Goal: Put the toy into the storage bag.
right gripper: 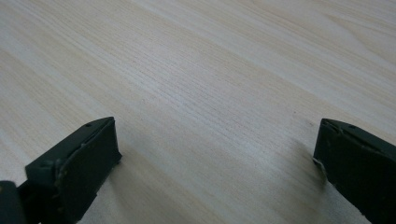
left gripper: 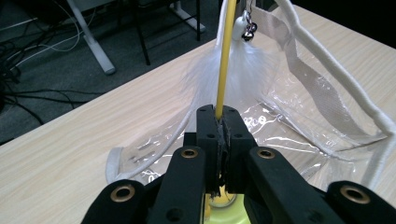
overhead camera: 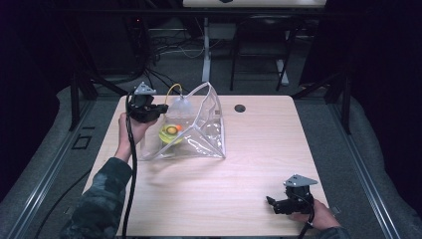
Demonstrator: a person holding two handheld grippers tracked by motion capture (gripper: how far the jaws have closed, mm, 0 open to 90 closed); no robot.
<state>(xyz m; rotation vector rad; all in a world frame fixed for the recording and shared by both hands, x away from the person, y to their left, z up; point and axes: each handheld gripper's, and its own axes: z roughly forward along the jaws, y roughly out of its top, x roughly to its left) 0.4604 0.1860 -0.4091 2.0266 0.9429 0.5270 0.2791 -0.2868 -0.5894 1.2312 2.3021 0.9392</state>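
The thin yellow wand with a white feather tuft and small bell [left gripper: 223, 60] is clamped in the left tongs [left gripper: 218, 122] at the open mouth of the clear plastic zip pouch with white piping [overhead camera: 209, 127], judged about halfway in. A yellow-green round toy [overhead camera: 169, 132] is seen inside the pouch. The right tongs [right gripper: 217, 154] are held apart, empty, over the light wooden table [overhead camera: 259, 164].

The yellow stick [left gripper: 224, 60] runs off the top of the left gripper view, and its low end hides between the black jaws. The bag's white strap [left gripper: 327, 60] runs off the top and the right side. The green and orange things [overhead camera: 171, 131] in the clear bag [overhead camera: 209, 139] are too small to tell.
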